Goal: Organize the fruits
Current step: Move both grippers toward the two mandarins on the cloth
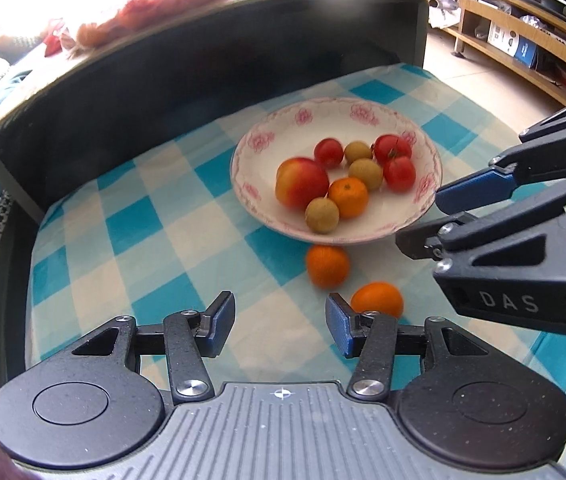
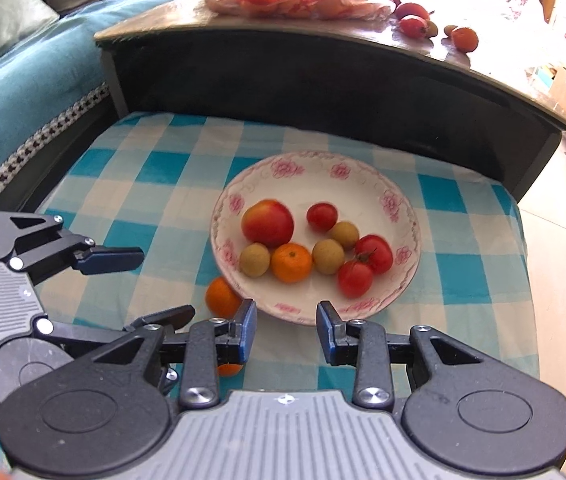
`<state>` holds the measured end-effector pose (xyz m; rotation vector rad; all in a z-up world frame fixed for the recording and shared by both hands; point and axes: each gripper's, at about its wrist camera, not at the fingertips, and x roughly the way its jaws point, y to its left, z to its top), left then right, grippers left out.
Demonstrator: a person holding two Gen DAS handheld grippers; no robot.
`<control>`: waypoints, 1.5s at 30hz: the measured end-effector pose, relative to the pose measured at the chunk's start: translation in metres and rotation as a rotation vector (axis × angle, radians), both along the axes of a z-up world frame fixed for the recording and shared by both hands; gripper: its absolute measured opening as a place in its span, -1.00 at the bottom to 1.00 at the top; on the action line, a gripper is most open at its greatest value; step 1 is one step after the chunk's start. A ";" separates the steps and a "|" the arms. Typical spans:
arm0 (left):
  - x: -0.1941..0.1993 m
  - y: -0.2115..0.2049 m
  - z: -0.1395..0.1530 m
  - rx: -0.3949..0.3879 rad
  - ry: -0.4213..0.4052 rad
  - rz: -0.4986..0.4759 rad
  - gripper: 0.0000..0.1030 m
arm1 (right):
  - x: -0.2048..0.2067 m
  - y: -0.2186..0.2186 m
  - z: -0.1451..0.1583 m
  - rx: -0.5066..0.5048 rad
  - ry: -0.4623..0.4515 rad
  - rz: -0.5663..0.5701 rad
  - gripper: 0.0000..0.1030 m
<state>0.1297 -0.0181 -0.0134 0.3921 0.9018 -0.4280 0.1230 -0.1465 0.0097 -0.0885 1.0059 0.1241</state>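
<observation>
The floral-rimmed bowl (image 2: 397,184) held eight fruits: one large red-and-yellow apple (image 2: 267,223), one orange (image 2: 291,263), three small red tomatoes (image 2: 322,217) (image 2: 375,253) (image 2: 355,279) and three small tan-green round fruits (image 2: 255,259) (image 2: 328,256) (image 2: 345,235). Two more oranges lay outside it on the blue-checked cloth (image 1: 123,224), one (image 1: 327,266) just beside the bowl's rim and one (image 1: 377,299) nearer the camera. On the higher bench (image 2: 363,36) behind sat one red mesh bag (image 2: 295,0) and several loose fruits, about five, though glare made their exact number hard to tell.
</observation>
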 end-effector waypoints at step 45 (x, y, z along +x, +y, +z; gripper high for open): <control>-0.004 0.046 -0.020 0.018 0.068 0.063 0.19 | -0.002 0.035 -0.052 0.022 0.200 0.084 -0.30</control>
